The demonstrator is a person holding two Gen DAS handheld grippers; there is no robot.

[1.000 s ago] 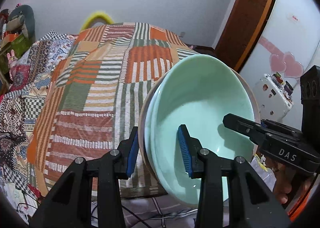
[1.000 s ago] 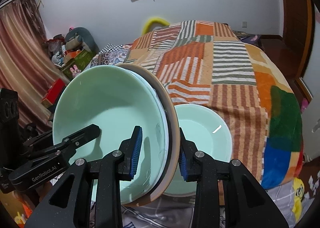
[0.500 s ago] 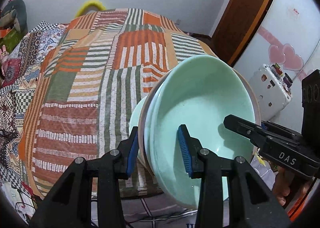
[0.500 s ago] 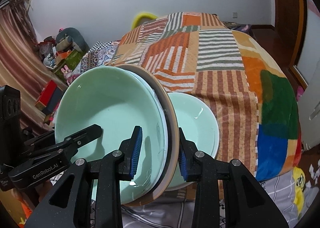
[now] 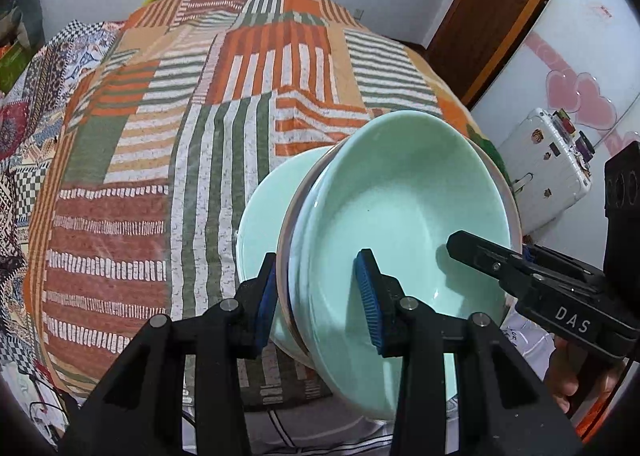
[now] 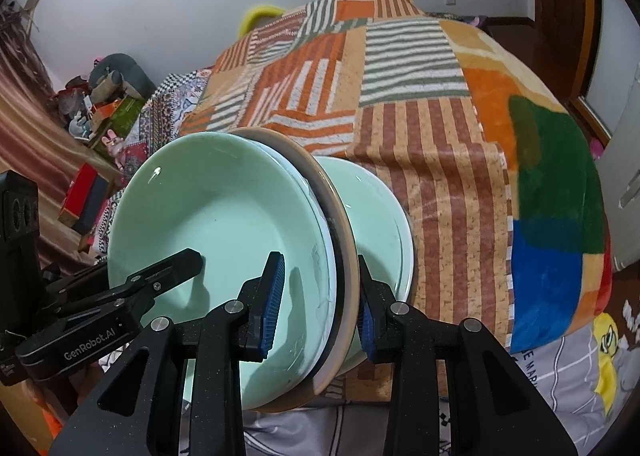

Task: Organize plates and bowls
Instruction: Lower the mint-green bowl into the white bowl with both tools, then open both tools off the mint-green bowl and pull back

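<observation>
I am gripping the stacked dishes (image 5: 400, 223) at centre frame with both claws, left gripper (image 5: 316, 296) and right gripper (image 6: 320, 296) clamping opposite rims, above a green bowl (image 6: 380, 207) lying on the quilt (image 5: 160, 135).

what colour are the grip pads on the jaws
Blue, ribbed grip pads on black jaws; clearest in the left wrist view.

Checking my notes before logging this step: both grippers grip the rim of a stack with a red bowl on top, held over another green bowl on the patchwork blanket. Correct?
Not quite: the top bowl is pale mint green, not red, as the right wrist view shows. The rest holds: the left gripper and right gripper clamp the stack's rim above the second green bowl on the patchwork blanket.
</observation>
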